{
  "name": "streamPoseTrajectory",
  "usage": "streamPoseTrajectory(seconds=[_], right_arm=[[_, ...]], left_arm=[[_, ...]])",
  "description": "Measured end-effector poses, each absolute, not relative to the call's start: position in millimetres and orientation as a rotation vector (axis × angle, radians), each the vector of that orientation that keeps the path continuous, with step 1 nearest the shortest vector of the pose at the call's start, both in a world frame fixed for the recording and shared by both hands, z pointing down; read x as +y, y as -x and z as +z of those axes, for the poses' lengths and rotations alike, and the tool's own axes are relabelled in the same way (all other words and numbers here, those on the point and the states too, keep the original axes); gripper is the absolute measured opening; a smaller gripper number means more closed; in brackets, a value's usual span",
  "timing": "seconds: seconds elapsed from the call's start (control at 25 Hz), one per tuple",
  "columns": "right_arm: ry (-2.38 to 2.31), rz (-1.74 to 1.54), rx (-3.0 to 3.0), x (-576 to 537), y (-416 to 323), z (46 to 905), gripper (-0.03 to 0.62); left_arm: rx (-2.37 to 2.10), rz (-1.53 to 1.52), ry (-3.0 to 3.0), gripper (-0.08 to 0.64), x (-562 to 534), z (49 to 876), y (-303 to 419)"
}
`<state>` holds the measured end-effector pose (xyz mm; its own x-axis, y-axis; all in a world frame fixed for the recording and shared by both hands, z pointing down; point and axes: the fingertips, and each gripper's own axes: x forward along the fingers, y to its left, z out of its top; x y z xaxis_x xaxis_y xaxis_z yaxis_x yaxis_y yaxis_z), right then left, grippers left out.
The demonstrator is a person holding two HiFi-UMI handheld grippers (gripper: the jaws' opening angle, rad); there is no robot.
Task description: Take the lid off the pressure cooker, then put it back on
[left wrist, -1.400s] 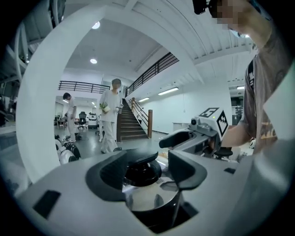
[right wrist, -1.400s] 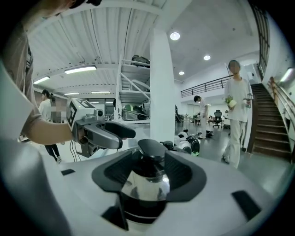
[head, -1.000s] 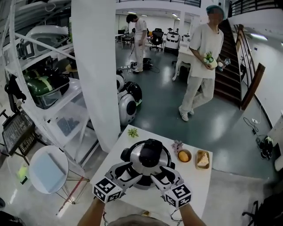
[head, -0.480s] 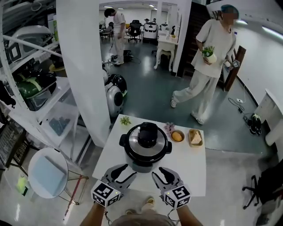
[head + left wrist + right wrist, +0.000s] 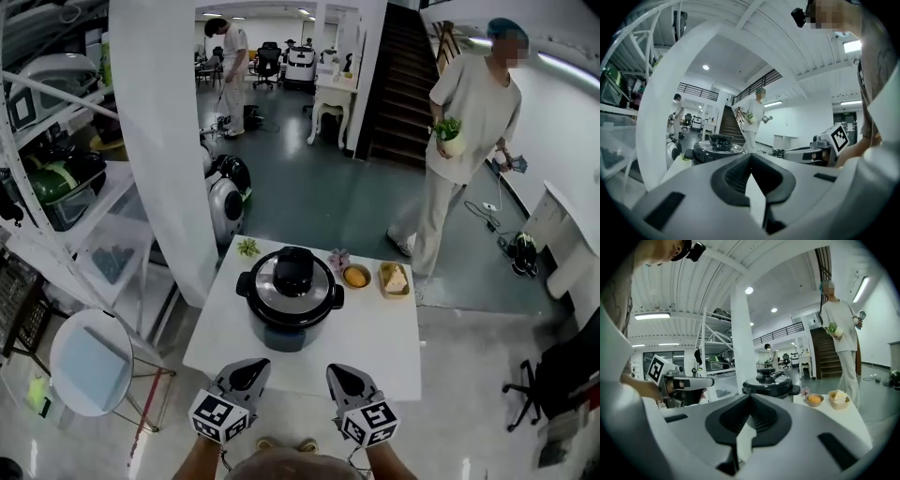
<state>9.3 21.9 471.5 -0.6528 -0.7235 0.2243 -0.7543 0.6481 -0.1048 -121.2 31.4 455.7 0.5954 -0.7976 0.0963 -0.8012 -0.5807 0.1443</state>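
Note:
The black pressure cooker (image 5: 289,302) stands on the white table (image 5: 375,349) with its steel lid and black knob (image 5: 293,271) on. My left gripper (image 5: 248,373) and right gripper (image 5: 338,379) hover at the table's near edge, well short of the cooker. Both have just been closing and are now shut with nothing between the jaws. From the left gripper view the cooker (image 5: 717,147) shows beyond the shut left gripper (image 5: 751,160). The right gripper view has the cooker (image 5: 771,383) past the shut right gripper (image 5: 751,401).
Behind the cooker sit a small green plant (image 5: 247,247), a bowl with an orange item (image 5: 356,277) and a tray of bread (image 5: 395,278). A person (image 5: 464,141) holding a plant stands beyond the table. A white pillar (image 5: 155,141) and a round stool (image 5: 89,361) are on the left.
Both grippers pulled back from the cooker's sides to the table's near edge and their jaws closed. The lid stays on. The person beyond the table walked to the right.

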Motion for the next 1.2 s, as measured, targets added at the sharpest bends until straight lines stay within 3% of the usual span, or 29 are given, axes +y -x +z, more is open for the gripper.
streamPoseTrajectory(seconds=[1.2], right_arm=[[-1.325, 0.259, -2.674, 11.5, -62.5, 496.3, -0.005]], left_arm=[[-1.561, -0.009, -2.517, 0.005, 24.3, 471.8, 107.6]])
